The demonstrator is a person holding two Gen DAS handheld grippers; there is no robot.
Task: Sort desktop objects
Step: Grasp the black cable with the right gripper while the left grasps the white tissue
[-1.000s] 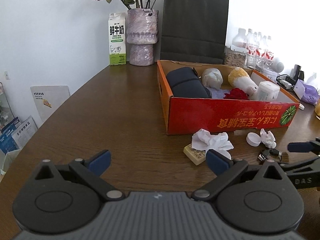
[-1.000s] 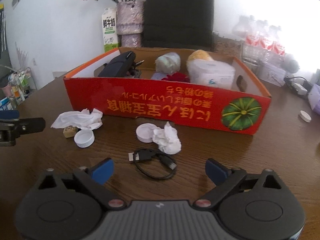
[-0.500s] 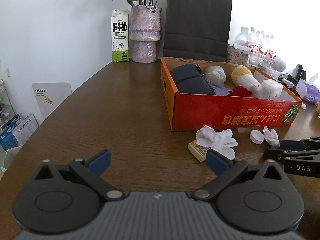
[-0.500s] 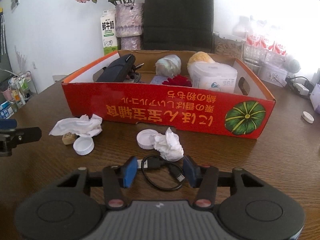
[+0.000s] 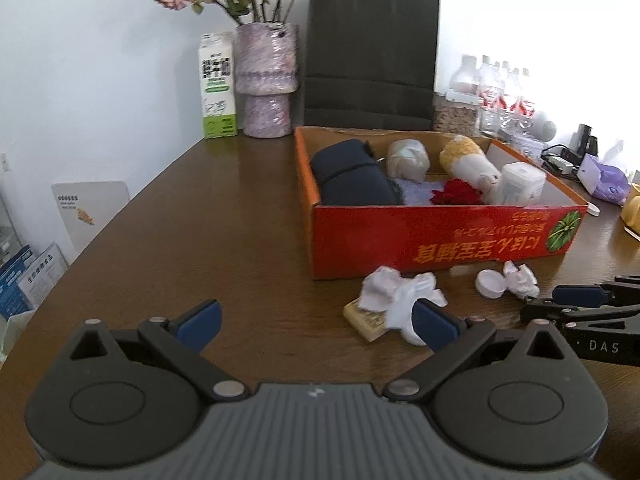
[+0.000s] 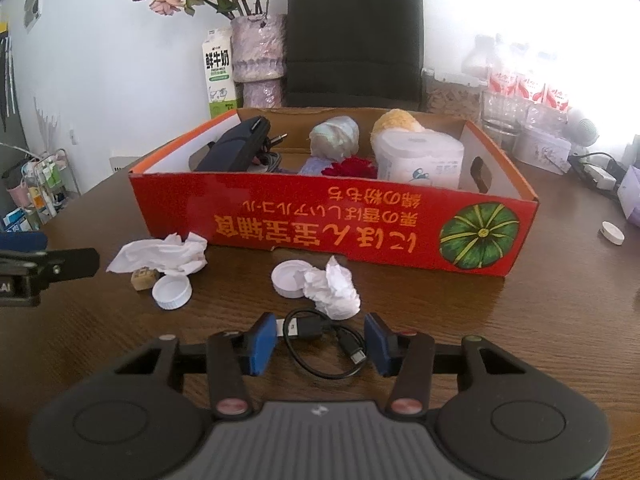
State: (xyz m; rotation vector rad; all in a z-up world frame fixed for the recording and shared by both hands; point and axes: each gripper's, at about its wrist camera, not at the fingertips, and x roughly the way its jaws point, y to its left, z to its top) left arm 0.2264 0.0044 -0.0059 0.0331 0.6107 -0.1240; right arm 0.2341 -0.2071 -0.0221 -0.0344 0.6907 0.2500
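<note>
Two grippers over a wooden table [image 6: 520, 340]: right gripper [image 6: 320, 340], pads closed against a coiled black cable [image 6: 320, 344] lying before the red box [image 6: 280, 220]; left gripper [image 5: 316, 322], jaws spread wide, empty, beside crumpled tissue [image 5: 396, 296] and a small packet [image 5: 362, 318]

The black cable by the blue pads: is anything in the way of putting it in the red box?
Partly. The crumpled tissue and white cap lie between the black cable and the red box, whose front wall must be cleared.
</note>
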